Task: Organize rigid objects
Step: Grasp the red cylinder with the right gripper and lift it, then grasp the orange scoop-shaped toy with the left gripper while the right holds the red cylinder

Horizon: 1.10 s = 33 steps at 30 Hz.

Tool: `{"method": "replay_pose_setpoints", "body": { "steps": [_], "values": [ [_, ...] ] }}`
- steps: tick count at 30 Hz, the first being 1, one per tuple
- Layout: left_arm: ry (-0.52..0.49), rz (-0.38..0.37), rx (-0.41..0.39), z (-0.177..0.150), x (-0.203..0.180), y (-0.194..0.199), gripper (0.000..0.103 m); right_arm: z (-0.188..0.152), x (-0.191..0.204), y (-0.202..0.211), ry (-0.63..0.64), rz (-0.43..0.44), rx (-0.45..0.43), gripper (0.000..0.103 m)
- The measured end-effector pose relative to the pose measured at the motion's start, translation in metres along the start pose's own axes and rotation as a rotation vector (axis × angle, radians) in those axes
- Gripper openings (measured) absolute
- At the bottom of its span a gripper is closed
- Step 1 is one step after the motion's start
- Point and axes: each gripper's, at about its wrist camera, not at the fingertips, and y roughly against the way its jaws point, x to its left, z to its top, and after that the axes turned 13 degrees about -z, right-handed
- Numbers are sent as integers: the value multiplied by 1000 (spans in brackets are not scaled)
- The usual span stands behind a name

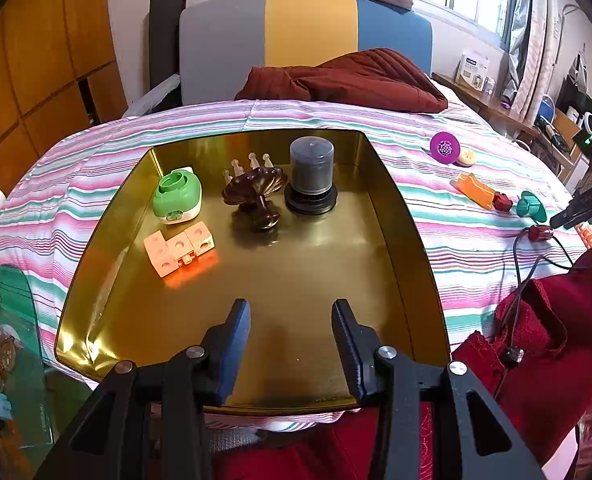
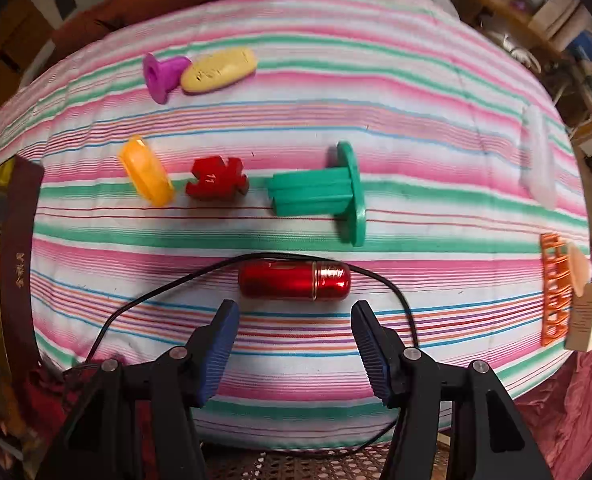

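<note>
A gold tray (image 1: 392,216) lies on the striped bed cover. In it stand a green and white case (image 1: 177,196), pink blocks (image 1: 177,250), a brown shell-shaped ornament (image 1: 255,200) and a dark cylinder (image 1: 311,174). My left gripper (image 1: 291,308) hangs open over the tray's near part, holding nothing. On the cover in the right wrist view lie a shiny red capsule (image 2: 293,281), a green spool (image 2: 324,194), a red puzzle piece (image 2: 215,178), an orange piece (image 2: 147,170), a purple spool (image 2: 161,76) and a yellow oval (image 2: 217,70). My right gripper (image 2: 293,308) points down, open and empty, just short of the capsule.
A black cable (image 2: 135,300) loops around the capsule and runs off the cover's near edge. An orange rack (image 2: 554,288) and a small box (image 2: 586,316) sit at the right edge. Red cloth (image 1: 544,352) lies at the near right, a glass side table (image 1: 11,320) at the left.
</note>
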Motion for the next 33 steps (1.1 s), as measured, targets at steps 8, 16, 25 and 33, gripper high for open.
{"method": "replay_pose_setpoints", "body": {
  "steps": [8,16,25,33],
  "values": [
    [-4,4,1,2,-3,2,43,4,0,-18,-44,14,24,76],
    [-20,-3,6,2,-12,1,43,-3,0,-23,-37,-17,44,74],
    [-43,-57,16,18,-37,-3,43,-24,-13,25,-140,89,-165,74],
    [-74,-182,33,56,-97,-23,43,-4,-30,40,-418,423,-353,74]
  ]
}}
